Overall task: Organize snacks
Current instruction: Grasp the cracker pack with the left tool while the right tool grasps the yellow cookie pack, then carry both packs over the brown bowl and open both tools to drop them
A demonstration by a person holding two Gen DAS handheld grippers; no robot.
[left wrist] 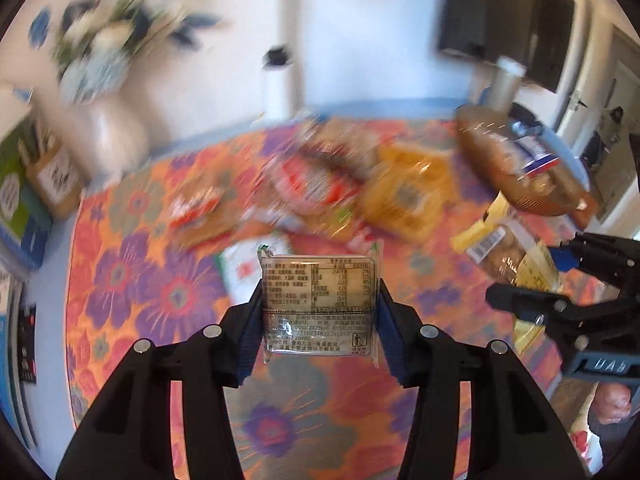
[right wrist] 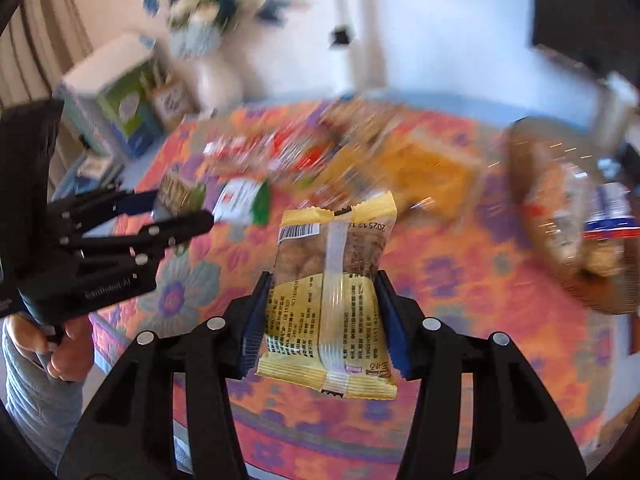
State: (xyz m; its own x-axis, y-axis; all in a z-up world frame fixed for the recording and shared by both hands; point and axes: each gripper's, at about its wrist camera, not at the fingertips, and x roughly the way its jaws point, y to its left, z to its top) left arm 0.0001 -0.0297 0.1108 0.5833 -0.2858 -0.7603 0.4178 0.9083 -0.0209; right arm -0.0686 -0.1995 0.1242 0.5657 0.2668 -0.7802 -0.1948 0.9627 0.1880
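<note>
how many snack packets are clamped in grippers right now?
2. Clear-wrapped packet in the left gripper; yellow packet in the right gripper. Others lie blurred on the tablecloth.

yellow snack packet (right wrist: 332,292) dated 2025, barcode

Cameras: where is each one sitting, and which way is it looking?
Left wrist view: sits on the left gripper, looking down along its fingers at the pale snack packet it clamps, above the flowered tablecloth; the right gripper shows at the right edge.
Right wrist view: sits on the right gripper, looking down at the yellow snack packet it clamps; the left gripper and the person's hand show at left.
Both share the tablecloth, the blurred snack pile and the flower vase.
</note>
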